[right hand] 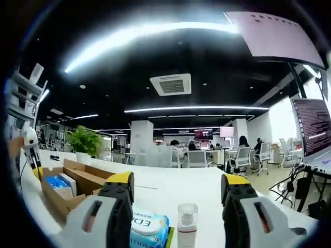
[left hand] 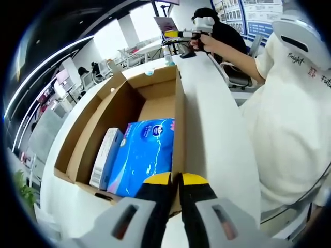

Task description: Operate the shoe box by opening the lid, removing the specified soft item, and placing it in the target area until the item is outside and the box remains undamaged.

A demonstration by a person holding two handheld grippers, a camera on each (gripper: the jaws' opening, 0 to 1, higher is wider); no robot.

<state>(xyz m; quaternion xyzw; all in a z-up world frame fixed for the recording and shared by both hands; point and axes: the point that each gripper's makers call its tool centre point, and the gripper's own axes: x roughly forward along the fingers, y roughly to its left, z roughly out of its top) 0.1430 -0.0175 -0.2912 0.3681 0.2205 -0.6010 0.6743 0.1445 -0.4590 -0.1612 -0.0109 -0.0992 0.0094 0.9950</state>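
Our left tool (left hand: 176,181) pinches the shoe box (left hand: 129,111) wall to steady it, blue soft pack (left hand: 147,155) inside; our right tool (right hand: 176,192) waits spread above the worktop (right hand: 170,187).

The shoe box (left hand: 129,111) is plain brown cardboard and stands open on the white worktop (left hand: 217,139), its flaps turned outward and its walls upright and unbent. Inside, a soft blue pack (left hand: 146,155) with white print lies flat along one long wall, and a slim white-and-blue carton (left hand: 106,157) stands on edge just beside it. In the right gripper view the open box (right hand: 67,188) sits at the left on the worktop, the blue pack (right hand: 54,182) visible within.
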